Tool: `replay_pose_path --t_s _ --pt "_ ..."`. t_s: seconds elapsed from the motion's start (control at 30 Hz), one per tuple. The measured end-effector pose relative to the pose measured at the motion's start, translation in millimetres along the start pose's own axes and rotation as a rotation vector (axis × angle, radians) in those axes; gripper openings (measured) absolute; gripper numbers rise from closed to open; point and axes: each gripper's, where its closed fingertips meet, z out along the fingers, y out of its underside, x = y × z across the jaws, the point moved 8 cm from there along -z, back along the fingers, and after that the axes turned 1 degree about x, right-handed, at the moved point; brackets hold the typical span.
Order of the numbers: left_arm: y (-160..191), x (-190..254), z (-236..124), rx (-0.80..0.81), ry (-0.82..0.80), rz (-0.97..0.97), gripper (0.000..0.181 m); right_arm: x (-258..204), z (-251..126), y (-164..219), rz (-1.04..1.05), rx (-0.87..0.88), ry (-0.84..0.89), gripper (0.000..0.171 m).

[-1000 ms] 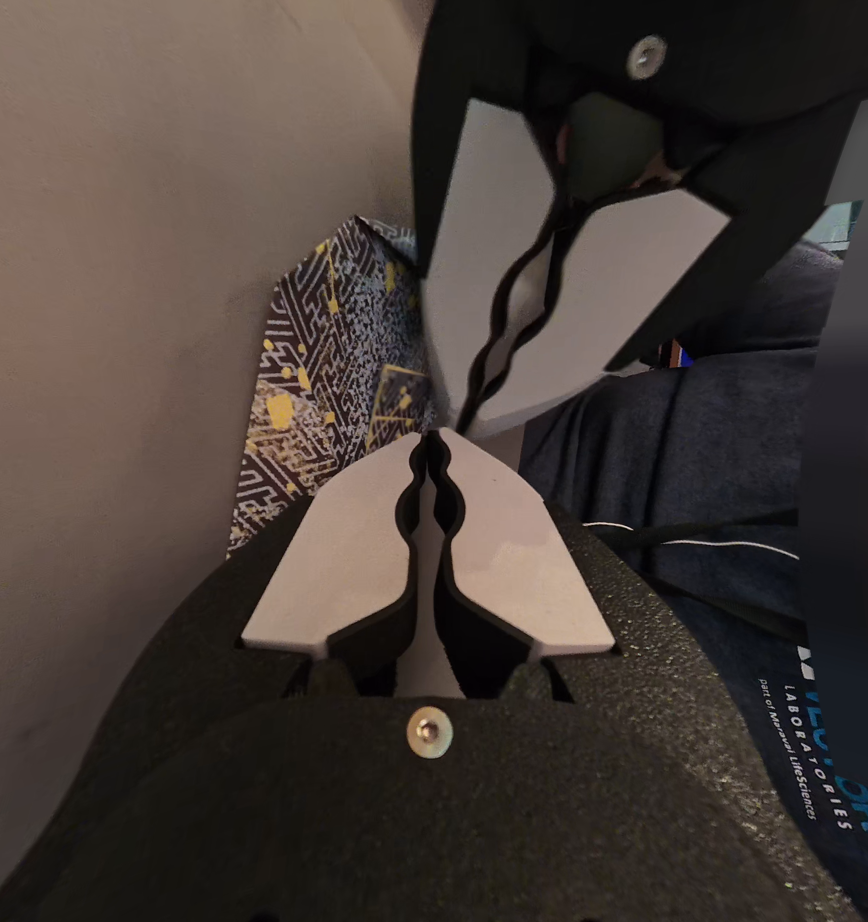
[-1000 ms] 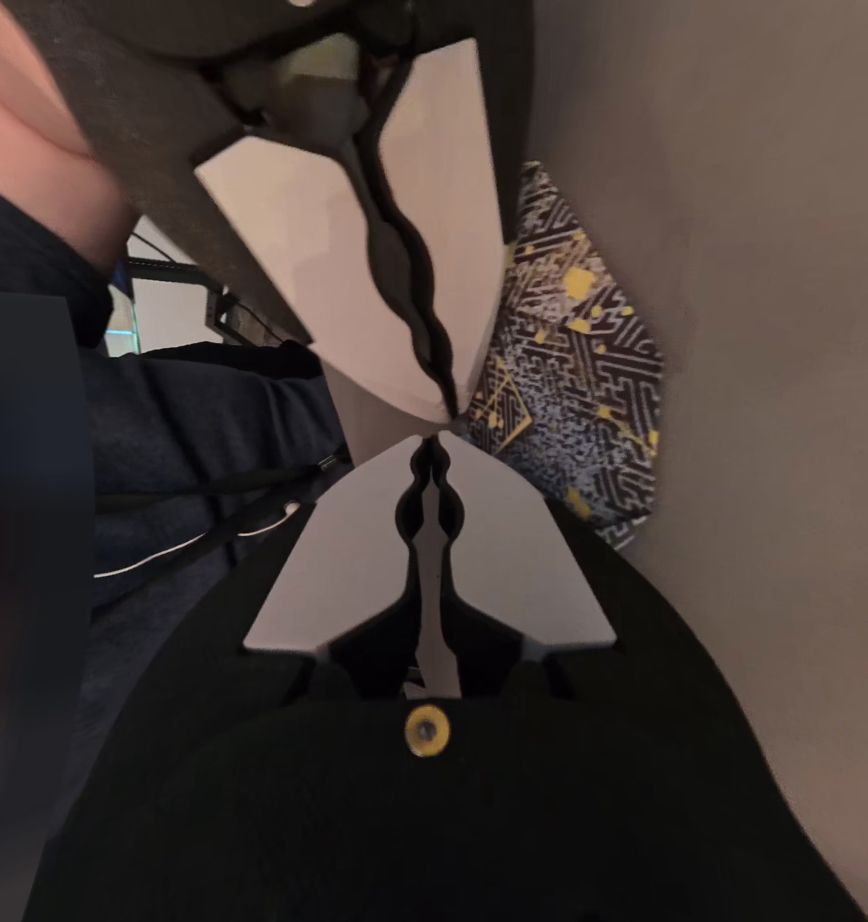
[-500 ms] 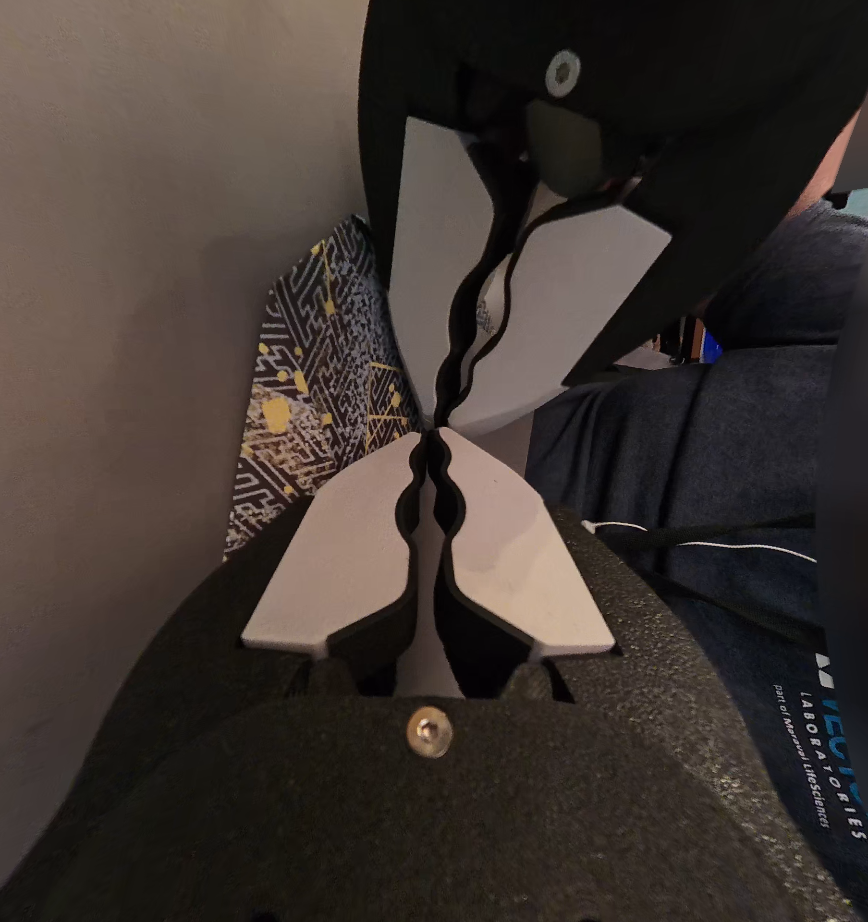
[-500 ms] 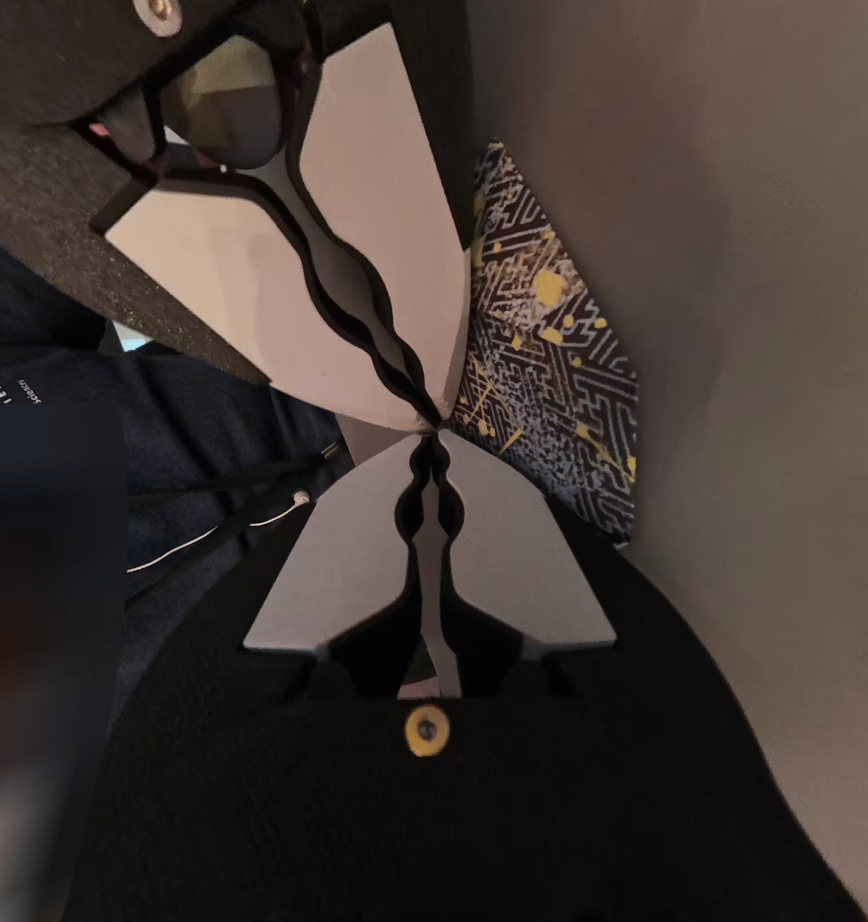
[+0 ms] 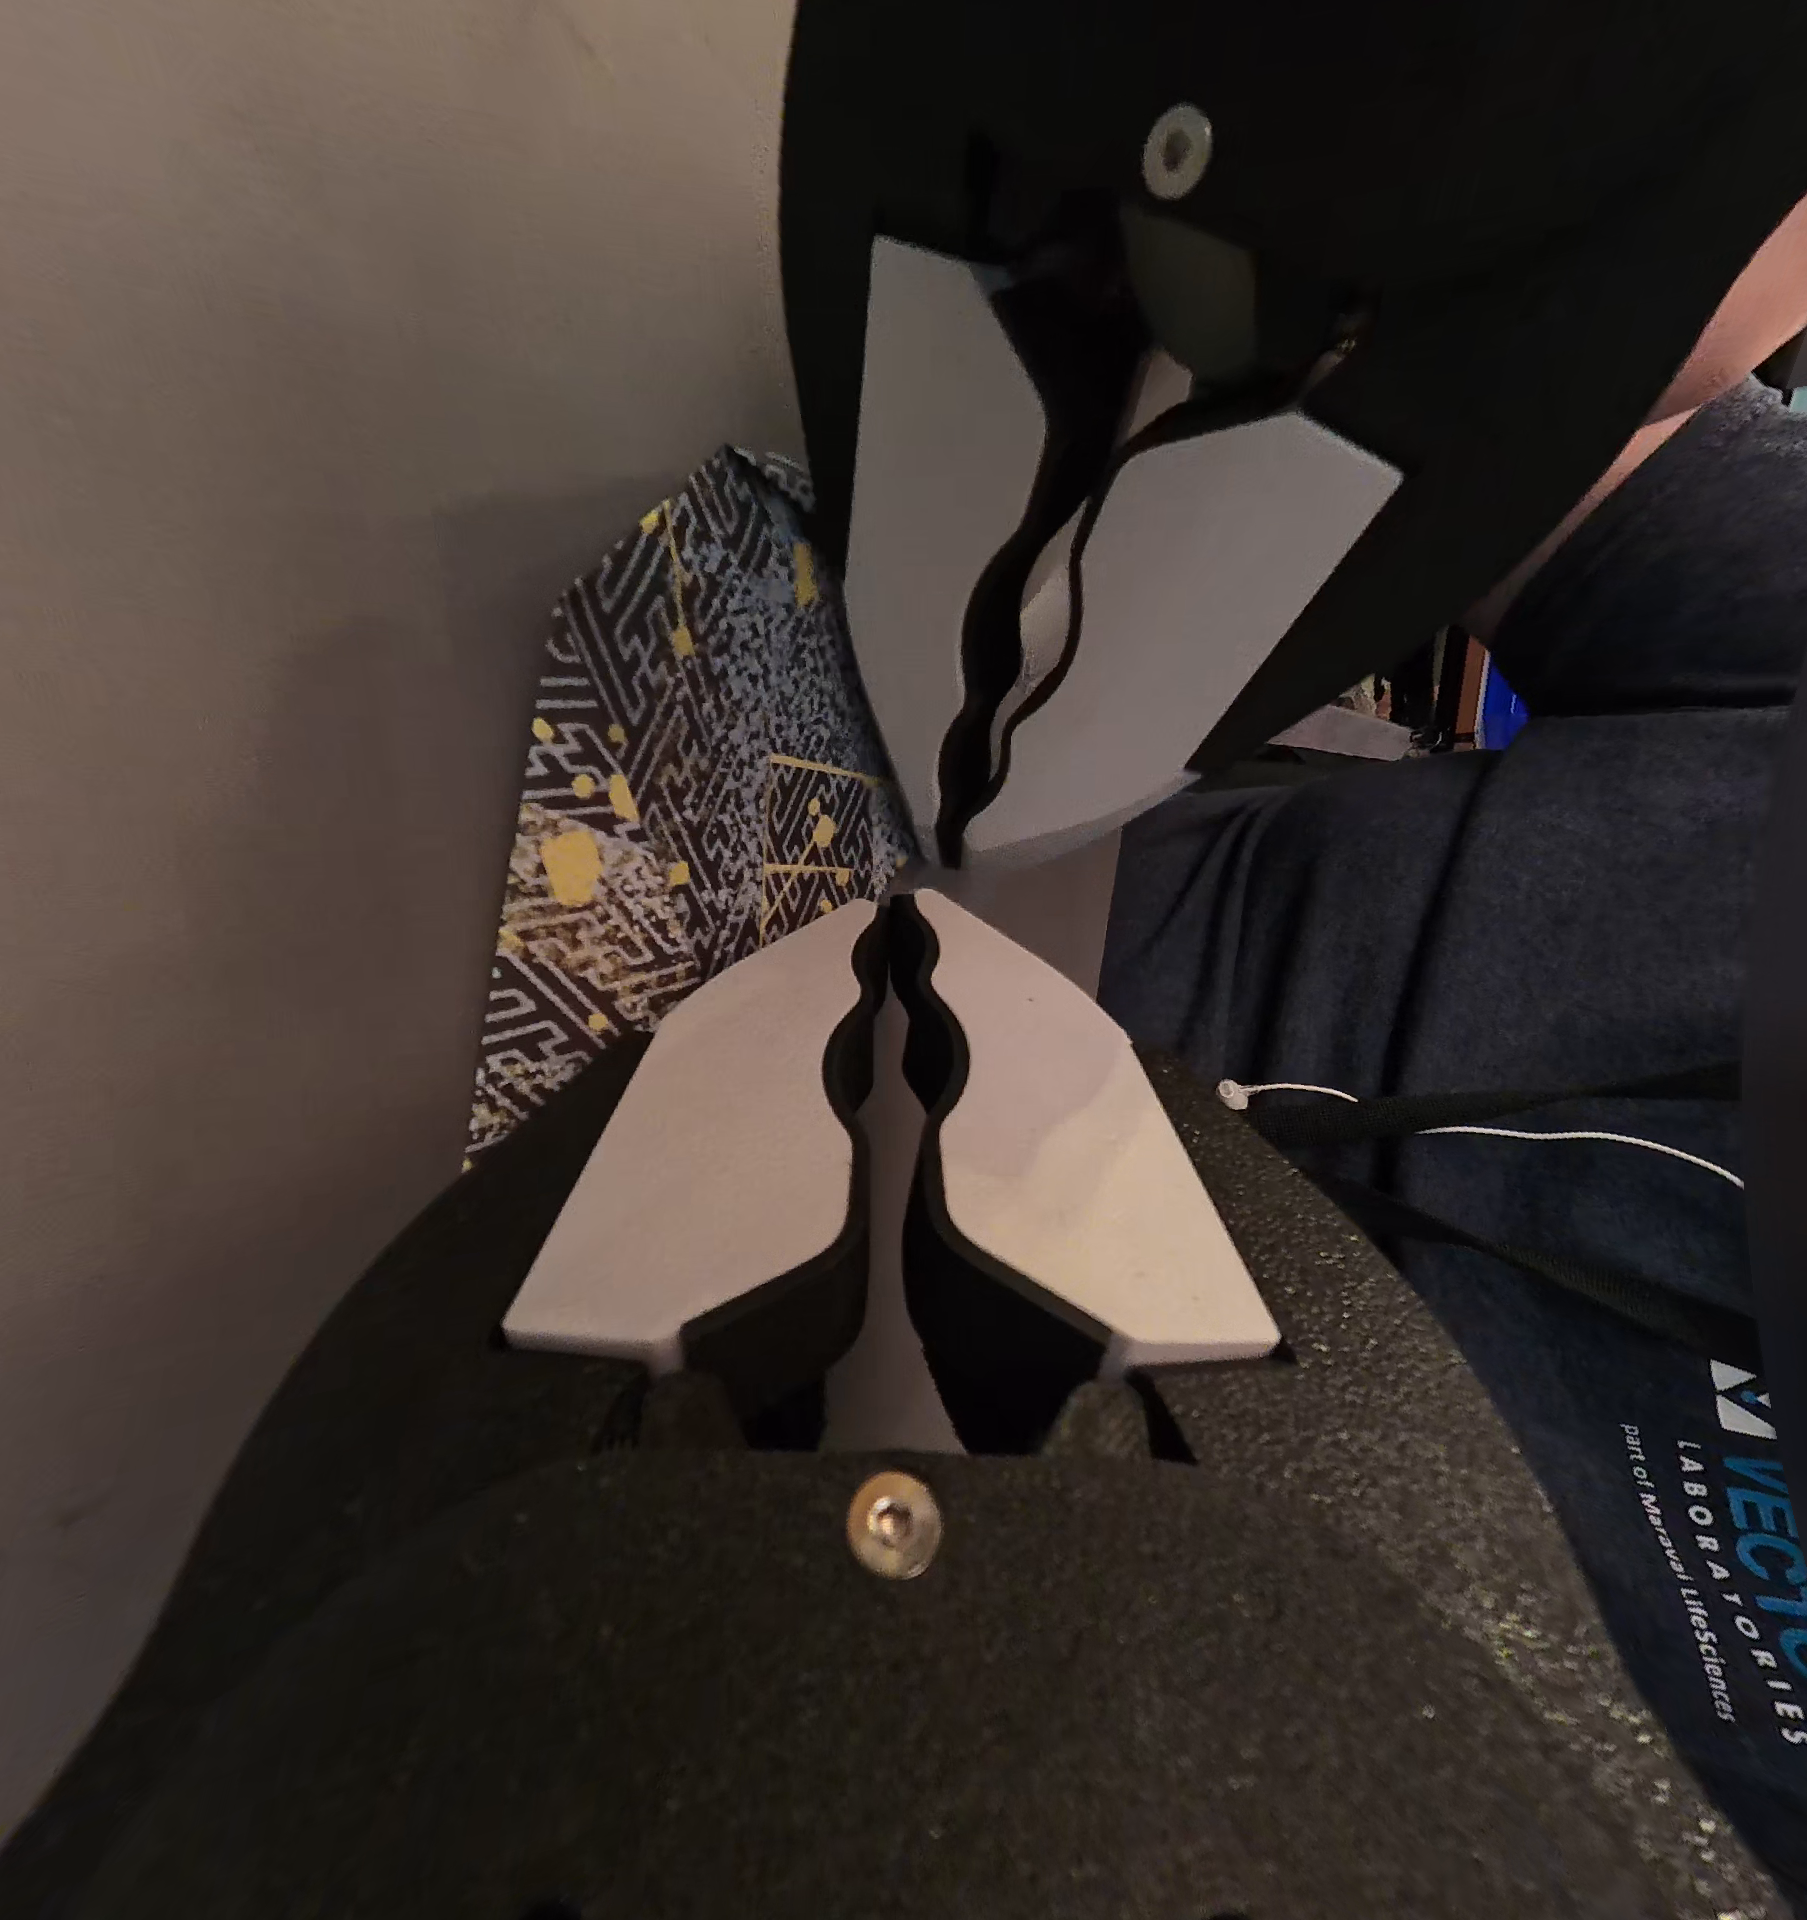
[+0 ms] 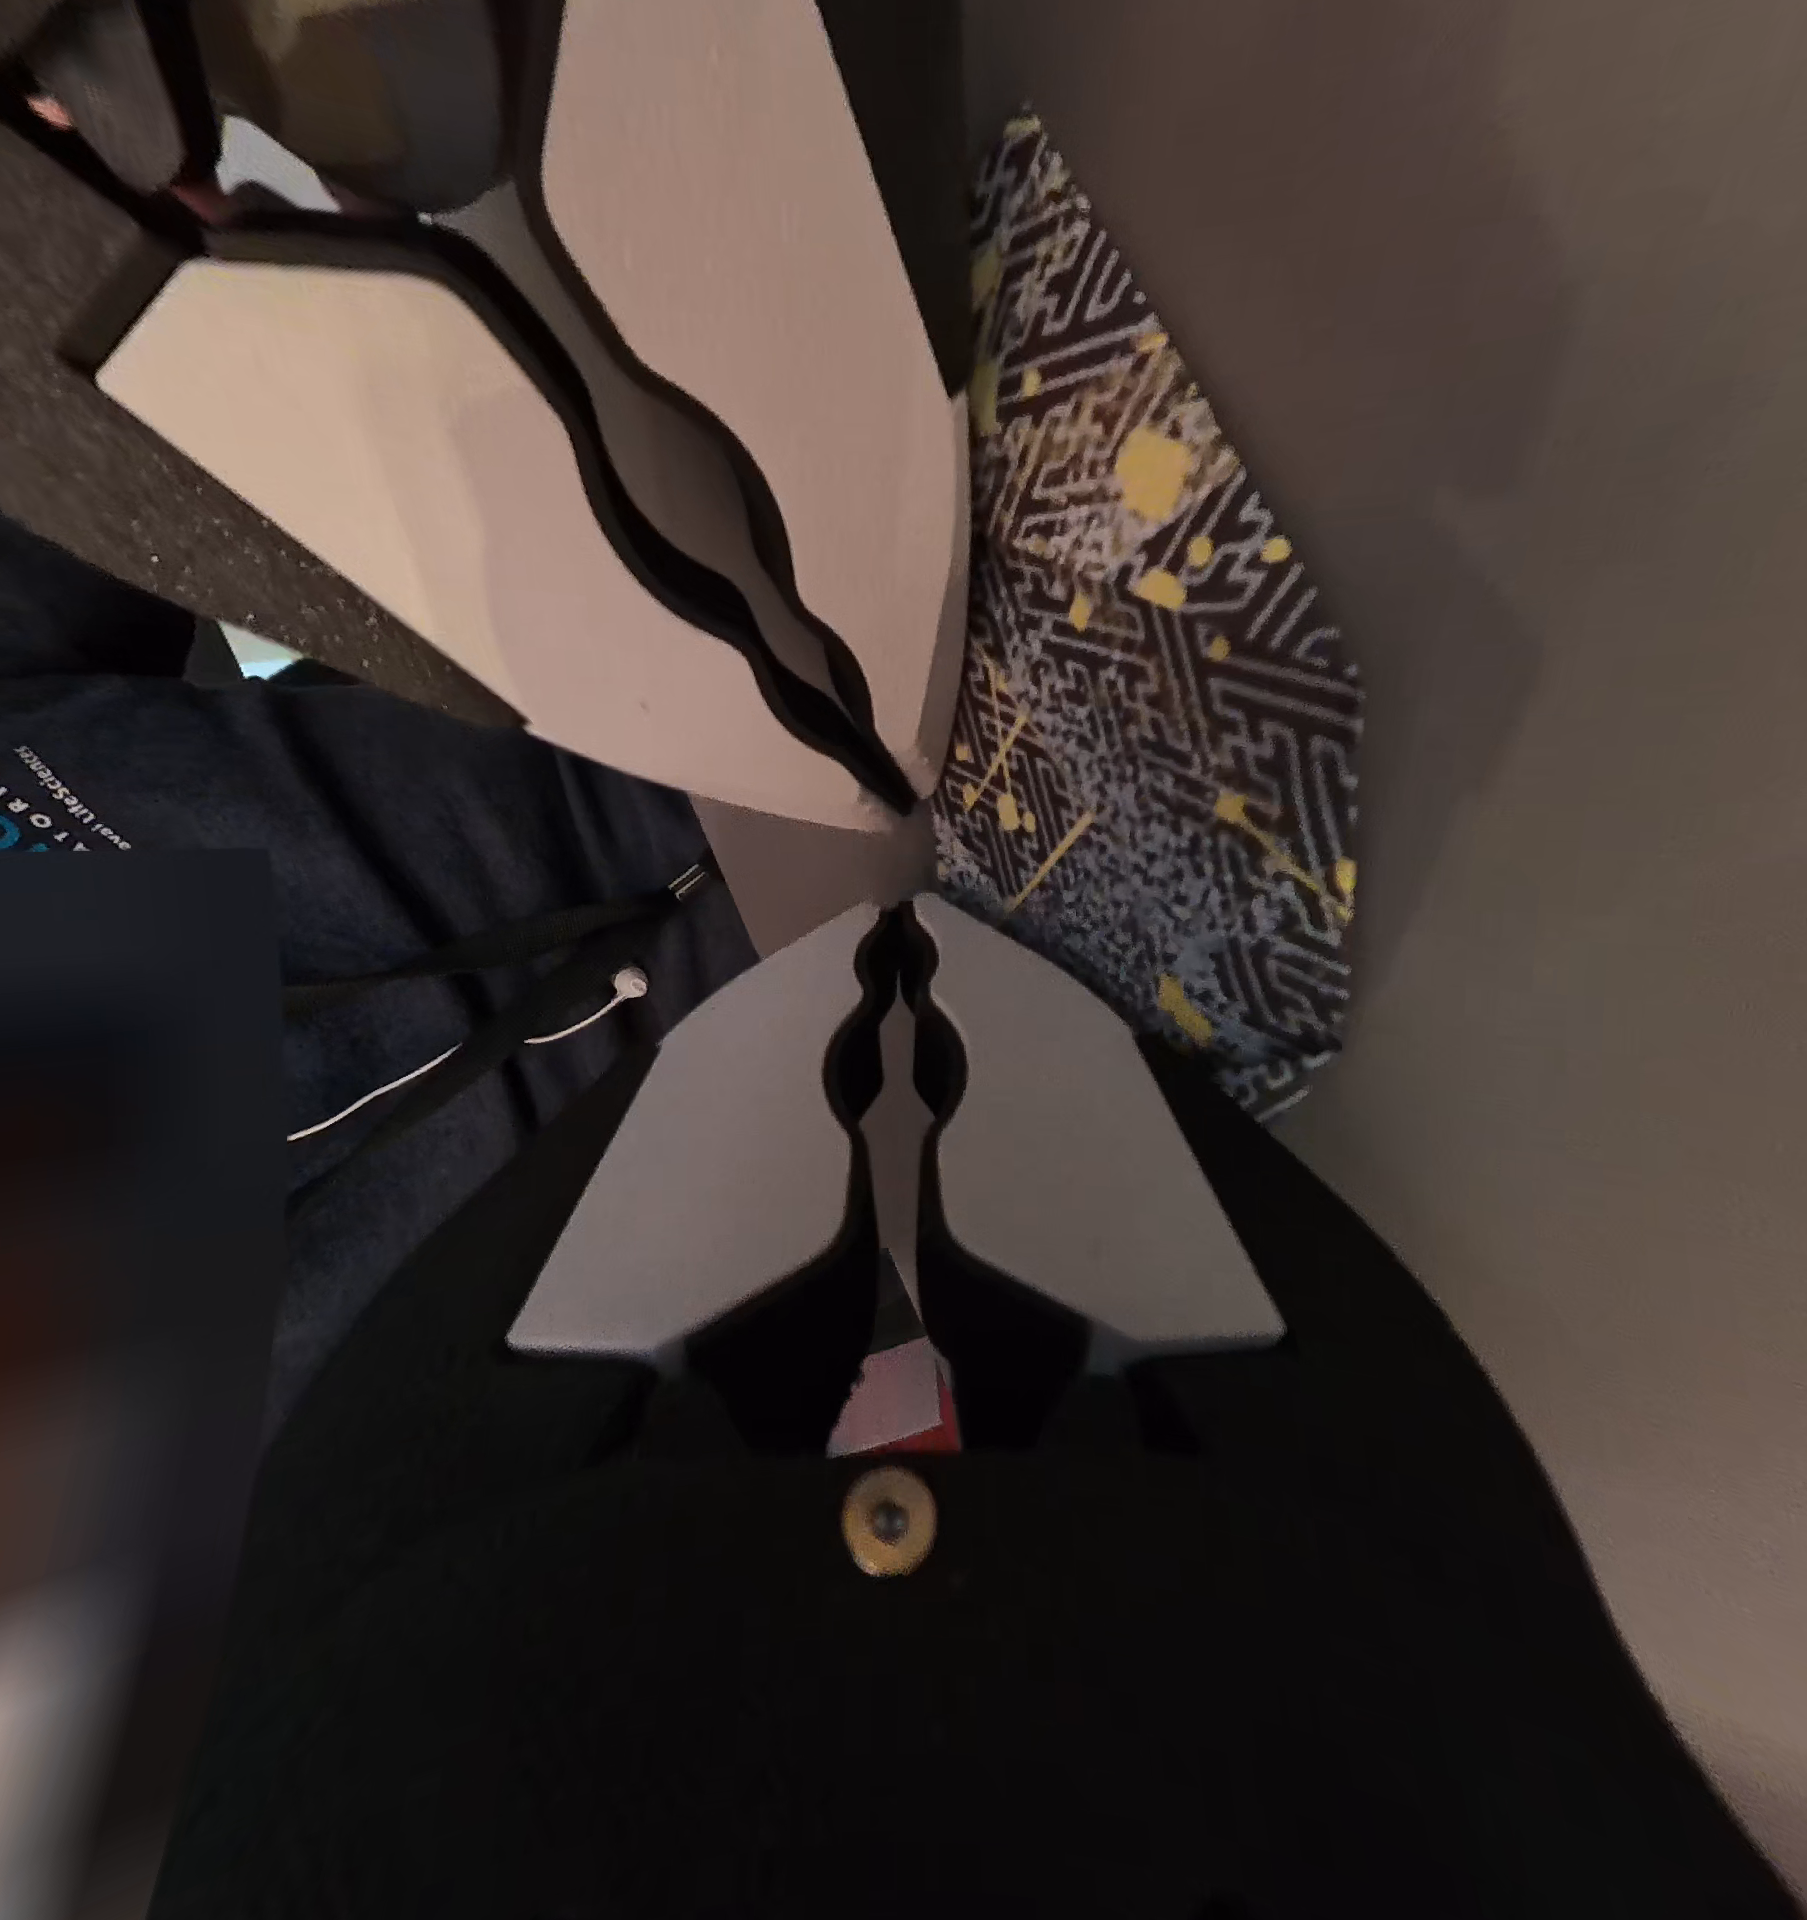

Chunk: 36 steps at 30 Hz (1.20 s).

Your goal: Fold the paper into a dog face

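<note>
The patterned paper (image 5: pixel 691 790), black with pale maze lines and yellow flecks, lies flat on the pale bench (image 5: pixel 255 520) by its near edge. The left gripper (image 5: pixel 894 904) and right gripper (image 6: pixel 897 912) meet tip to tip at that edge, each with jaws narrowed almost closed. Whether either pinches the paper cannot be told. Beyond the edge is a person's dark blue shirt (image 5: pixel 1450 935).

a plain grey-brown table top (image 5: pixel 255 727) fills one side under dim light. behind it sits a person in a dark blue shirt (image 5: pixel 1450 935).
</note>
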Motion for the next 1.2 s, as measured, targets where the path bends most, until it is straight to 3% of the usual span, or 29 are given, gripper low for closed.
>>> replay_pose_path --t_s 0.47,0.63,0.73,0.8,1.2 --pt "0 0 0 0.005 0.007 0.002 0.001 -6 2 12 -0.028 0.008 0.104 0.002" --pt "1 -1 0 0.013 0.012 0.005 0.0 -4 0 21 -0.051 0.037 0.035 0.002" --pt "1 -1 0 0.019 0.012 0.007 0.0 -12 -16 17 -0.097 0.208 -0.106 0.002" --pt "1 -1 0 0.019 0.011 0.007 0.0 -6 -19 15 -0.086 0.236 -0.019 0.001" --pt "2 -2 0 0.028 0.034 0.002 0.0 -4 3 -3 -0.039 0.171 0.051 0.002"
